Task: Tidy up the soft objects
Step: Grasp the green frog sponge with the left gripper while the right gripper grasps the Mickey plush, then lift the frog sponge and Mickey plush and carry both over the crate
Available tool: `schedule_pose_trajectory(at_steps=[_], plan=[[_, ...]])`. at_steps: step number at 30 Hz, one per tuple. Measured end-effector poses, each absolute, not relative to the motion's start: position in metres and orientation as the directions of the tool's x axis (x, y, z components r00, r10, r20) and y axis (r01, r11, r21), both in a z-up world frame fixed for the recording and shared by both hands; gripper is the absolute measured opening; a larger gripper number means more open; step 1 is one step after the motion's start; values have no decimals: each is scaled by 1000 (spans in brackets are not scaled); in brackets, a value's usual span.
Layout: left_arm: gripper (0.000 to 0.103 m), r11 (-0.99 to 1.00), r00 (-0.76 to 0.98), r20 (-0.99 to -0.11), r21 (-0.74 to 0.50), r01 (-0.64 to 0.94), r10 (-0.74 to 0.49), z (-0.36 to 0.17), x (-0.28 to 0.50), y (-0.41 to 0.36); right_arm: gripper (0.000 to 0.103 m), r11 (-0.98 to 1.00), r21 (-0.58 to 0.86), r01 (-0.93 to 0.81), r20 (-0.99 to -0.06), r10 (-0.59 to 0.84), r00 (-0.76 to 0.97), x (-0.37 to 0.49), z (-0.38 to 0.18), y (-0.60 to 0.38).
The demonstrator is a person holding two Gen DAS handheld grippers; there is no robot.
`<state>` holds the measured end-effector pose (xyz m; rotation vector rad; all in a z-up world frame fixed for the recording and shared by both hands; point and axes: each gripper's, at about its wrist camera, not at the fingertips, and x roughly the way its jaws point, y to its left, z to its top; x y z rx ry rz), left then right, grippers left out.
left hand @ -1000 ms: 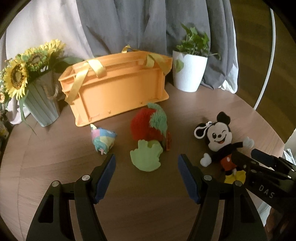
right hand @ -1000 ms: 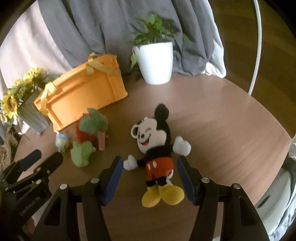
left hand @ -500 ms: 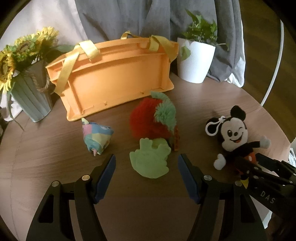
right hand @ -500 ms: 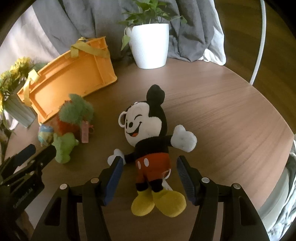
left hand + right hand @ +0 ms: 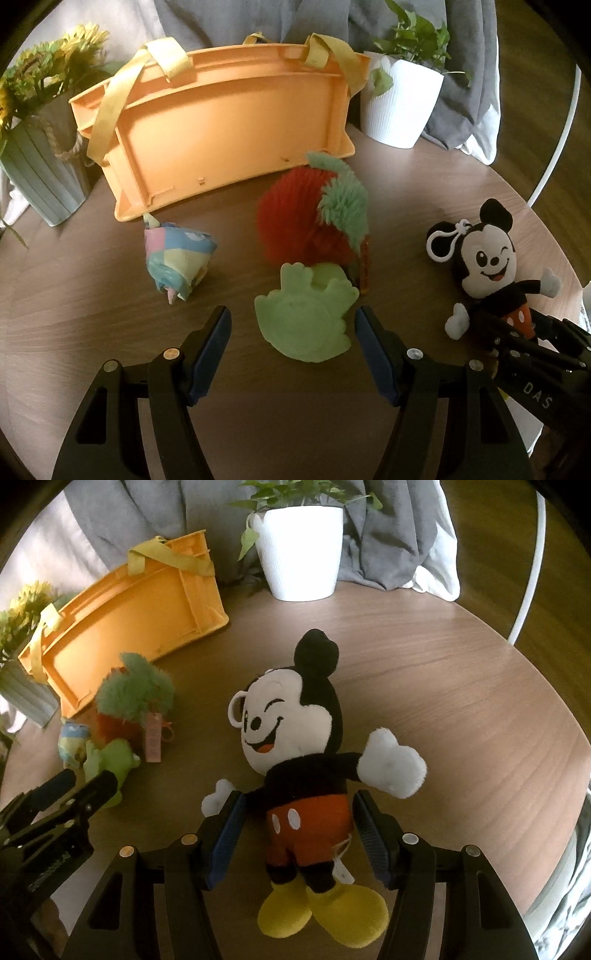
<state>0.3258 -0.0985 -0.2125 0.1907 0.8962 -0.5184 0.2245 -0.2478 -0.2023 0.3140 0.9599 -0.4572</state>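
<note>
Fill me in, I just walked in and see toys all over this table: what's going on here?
A person with a gripper in each hand is gathering soft toys. The right gripper is open, its fingers either side of the Mickey plush at the waist, not yet closed. The left gripper is open around the green frog toy. A red and green fuzzy toy and a pastel patchwork toy lie on the table in front of the orange basket.
</note>
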Motion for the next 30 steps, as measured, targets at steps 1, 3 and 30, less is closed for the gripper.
schedule_pose_trajectory(at_steps=[1, 3, 30], plan=[[68, 860, 509, -786, -57, 507, -352, -213, 326, -99, 61, 862, 54, 504, -840, -234, 490, 225, -203, -247], [68, 860, 508, -787, -56, 507, -351, -213, 327, -100, 61, 864, 50, 501, -841, -234, 487, 227, -203, -247], [51, 863, 528, -767, -65, 501, -364, -190, 299, -98, 41, 890, 87, 447, -814, -195, 548, 214, -190, -244]])
